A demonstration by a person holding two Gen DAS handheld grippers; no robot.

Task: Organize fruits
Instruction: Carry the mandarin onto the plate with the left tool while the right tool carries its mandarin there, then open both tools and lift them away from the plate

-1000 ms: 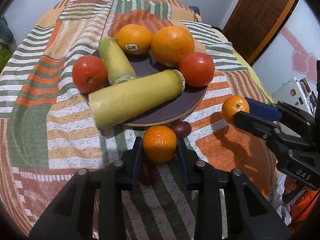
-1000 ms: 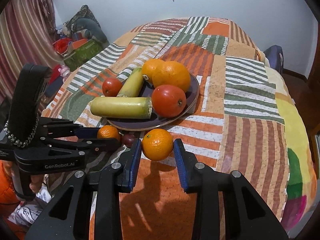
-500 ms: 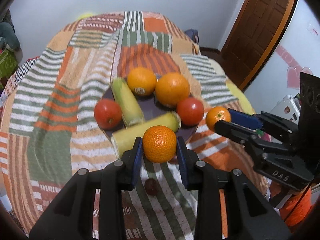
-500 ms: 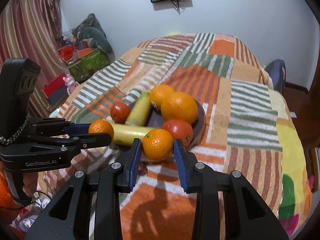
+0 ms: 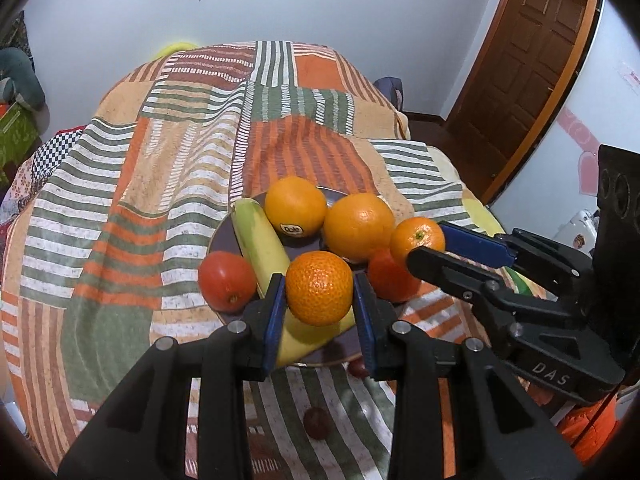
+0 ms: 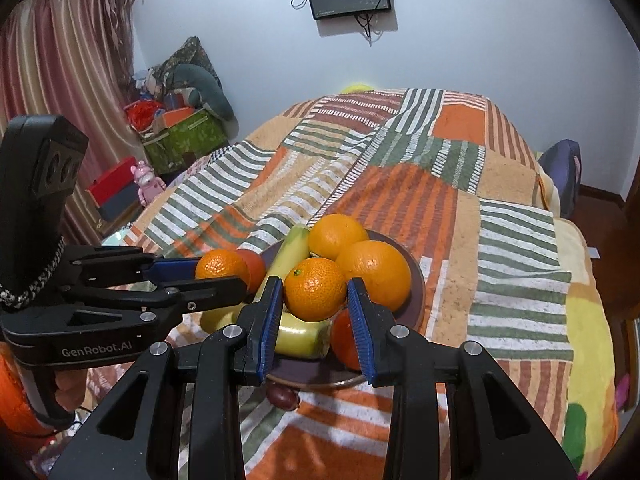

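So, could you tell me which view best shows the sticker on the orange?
The left wrist view: the orange faces the camera, its sticker unobstructed. In the right wrist view that orange shows no sticker, and a mandarin partly blocks it.

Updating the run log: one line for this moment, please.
left gripper: shut on mandarin | right gripper: shut on second mandarin | both above plate

Orange mandarins (image 5: 319, 288), red tomatoes (image 5: 226, 280), striped patchwork blanket (image 5: 192, 152) (orange, green)

The 2 mandarins (image 5: 319, 288) (image 5: 417, 239) look dimpled and matt. The tomato (image 5: 226, 279) is smooth and glossy. The bed cover (image 5: 120, 200) is rough woven cloth; the door (image 5: 528, 52) is polished wood.
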